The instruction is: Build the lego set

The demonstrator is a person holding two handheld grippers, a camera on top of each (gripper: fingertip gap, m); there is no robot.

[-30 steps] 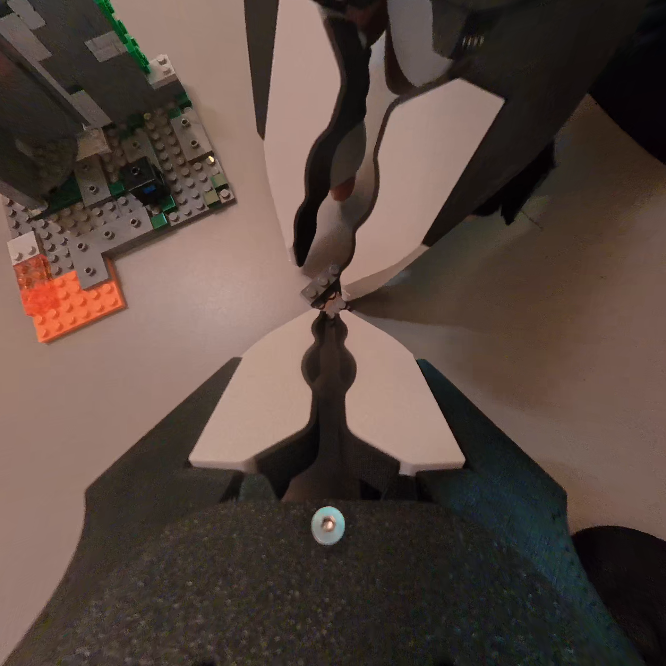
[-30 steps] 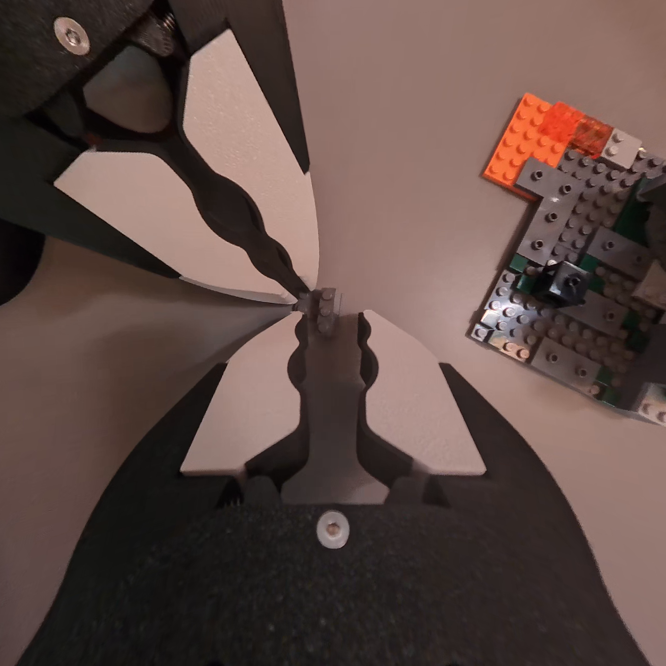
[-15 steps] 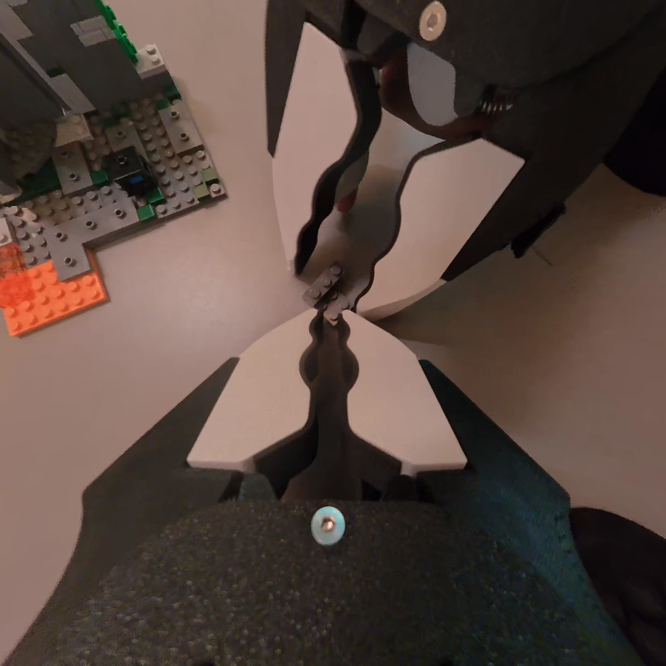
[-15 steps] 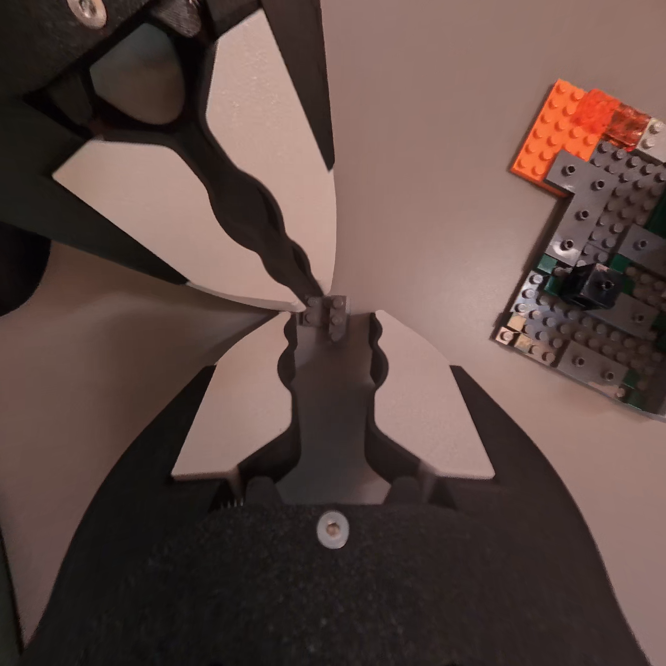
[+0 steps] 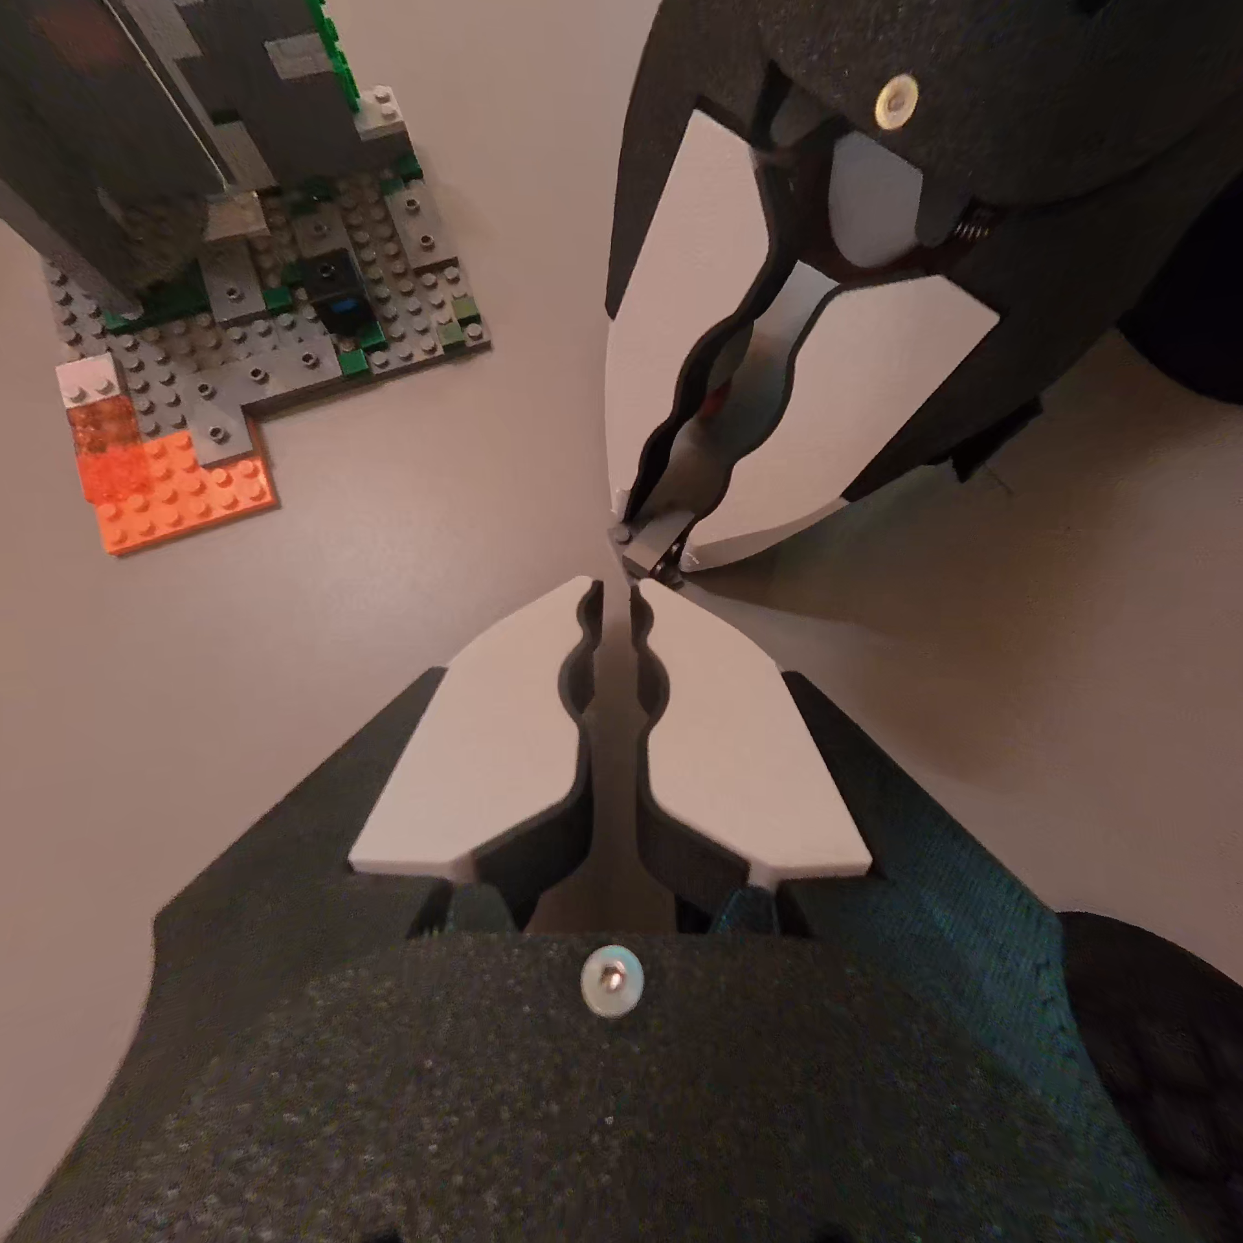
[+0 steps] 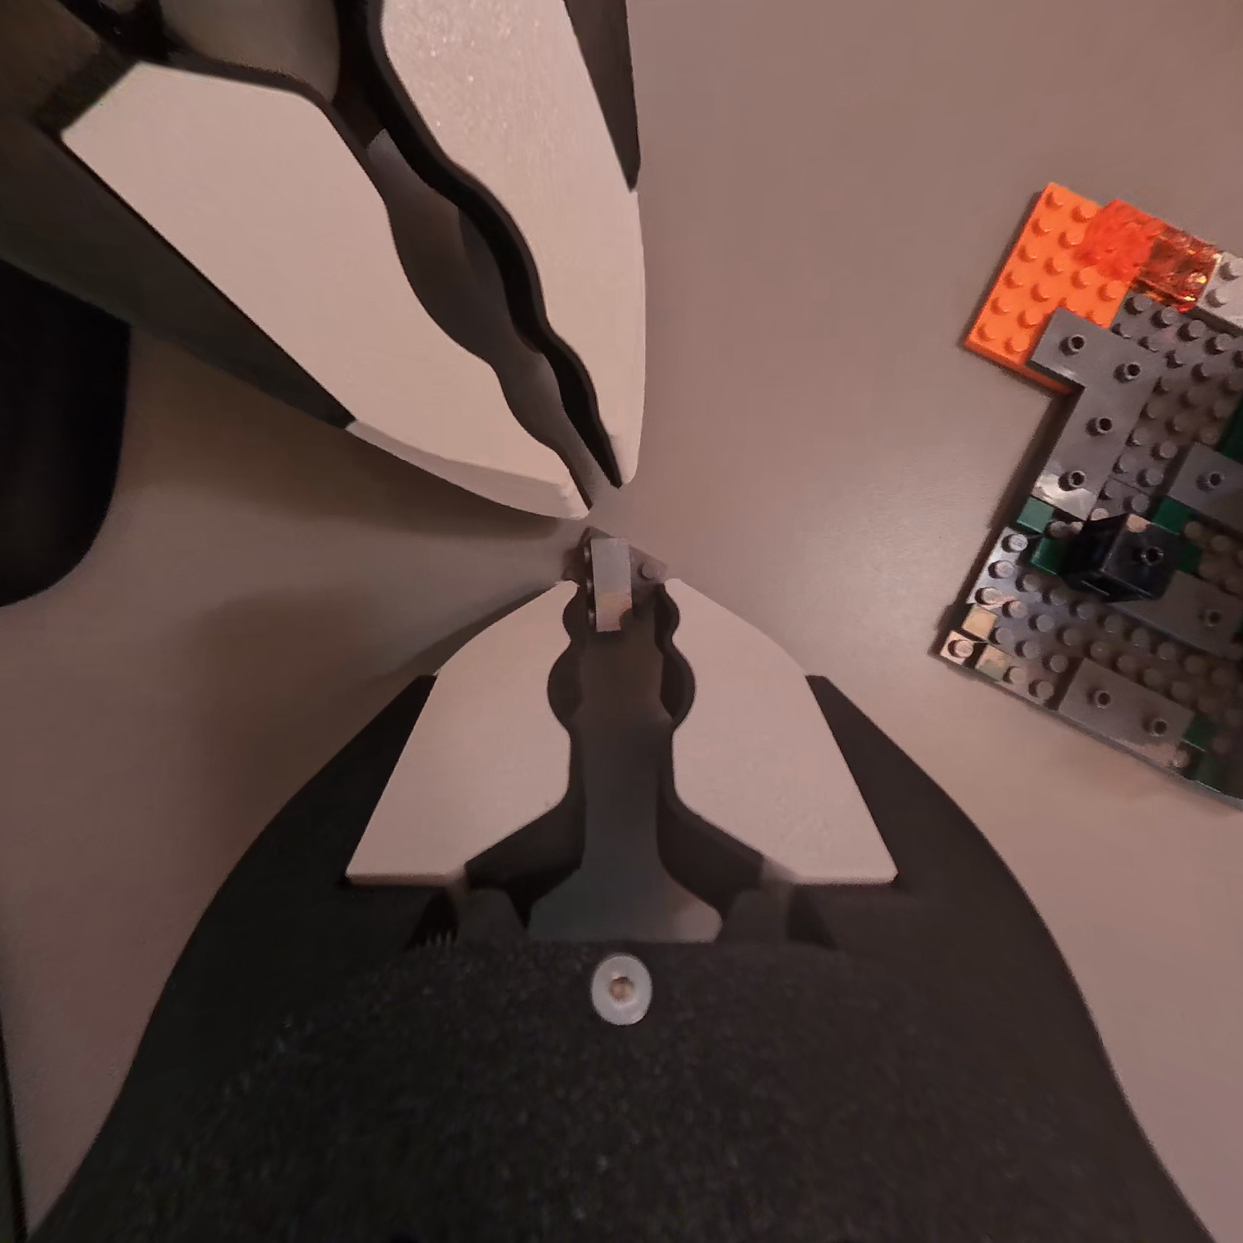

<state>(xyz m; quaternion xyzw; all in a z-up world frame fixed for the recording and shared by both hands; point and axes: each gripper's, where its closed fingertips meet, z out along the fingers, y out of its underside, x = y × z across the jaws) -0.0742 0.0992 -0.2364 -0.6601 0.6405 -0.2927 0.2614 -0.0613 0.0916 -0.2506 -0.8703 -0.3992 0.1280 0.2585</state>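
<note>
Right gripper (image 6: 613, 592) has its jaws clamped on the small grey piece (image 6: 611, 584), a couple of plates stuck together. In the right wrist view it sits dead centre, pinched at the very fingertips, with its long axis running roughly along the fingers, edge-on to the camera. One studded corner sticks out to the right of the tips.

Left gripper (image 5: 613, 586) has its jaws at a narrow gap with nothing between them. In the left wrist view the piece (image 5: 647, 543) is just above and slightly right of its tips; whether there's a sliver of space or light contact, I can't tell.

The lego build (image 5: 269, 296) is in the upper left of the left wrist view and on the right edge of the right wrist view (image 6: 1137, 511): grey studded base, orange plate at one corner, dark tall section, all sitting on the plain table (image 5: 403, 605). It's well apart from both grippers.

My read: the right gripper owns the piece, so it does the carry. The build lies to the right of its jaws in its own view, and the piece looks like it needs rotating studs-up before it can seat. A tip-only grip could slip during the press.
</note>
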